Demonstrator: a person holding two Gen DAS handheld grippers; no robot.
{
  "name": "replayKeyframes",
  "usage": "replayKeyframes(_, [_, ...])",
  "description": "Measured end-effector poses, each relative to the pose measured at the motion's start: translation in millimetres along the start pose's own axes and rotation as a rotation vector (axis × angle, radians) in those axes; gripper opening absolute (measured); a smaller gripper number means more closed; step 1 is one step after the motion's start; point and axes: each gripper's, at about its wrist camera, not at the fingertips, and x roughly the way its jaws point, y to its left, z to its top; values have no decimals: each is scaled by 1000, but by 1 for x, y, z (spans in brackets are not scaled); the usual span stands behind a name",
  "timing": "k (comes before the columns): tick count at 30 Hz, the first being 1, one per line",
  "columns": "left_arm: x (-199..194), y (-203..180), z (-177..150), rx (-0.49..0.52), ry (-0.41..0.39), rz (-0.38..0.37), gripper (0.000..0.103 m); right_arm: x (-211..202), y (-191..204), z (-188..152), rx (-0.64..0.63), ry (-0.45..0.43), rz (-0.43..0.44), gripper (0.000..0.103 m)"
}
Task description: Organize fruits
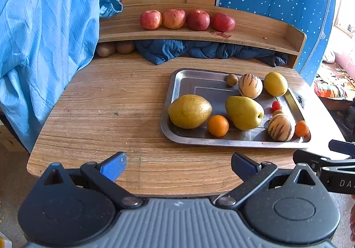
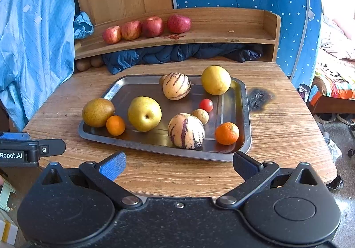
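- left tool [image 1: 178, 167] and right tool [image 2: 178, 166] both gape wide and empty at the desk's [image 1: 99, 101] near edge, likely readying a pick.
- mixed fruit waits in the shallow steel tray [image 2: 243, 101] toward the desk's right side.
- four red apples [image 2: 146, 26] line the raised wooden shelf [image 2: 221, 35] along the back edge, apparently already sorted.

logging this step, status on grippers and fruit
Left gripper open, empty. Right gripper open, empty. Mixed fruit on steel tray; four red apples shelved. Nothing blocking.
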Motion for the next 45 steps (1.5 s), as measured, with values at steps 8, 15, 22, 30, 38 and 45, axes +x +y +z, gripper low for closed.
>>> replayKeyframes(8, [4, 2, 2, -3, 4, 3, 102, 3, 0, 3, -5, 0, 0, 102])
replayKeyframes(15, [6, 3, 3, -6, 6, 4, 102, 4, 1, 4, -3, 1, -1, 102])
replayKeyframes(22, [8, 6, 5, -10, 6, 3, 102, 6, 2, 6, -10, 2, -1, 102])
replayKeyframes(30, [10, 8, 5, -17, 9, 5, 102, 7, 4, 7, -16, 5, 1, 102])
replayKeyframes(38, [9, 10, 4, -25, 10, 7, 102, 8, 5, 7, -20, 7, 4, 102])
replayKeyframes(45, [4, 6, 6, -24, 1, 27, 102, 9, 4, 7, -26, 10, 4, 102])
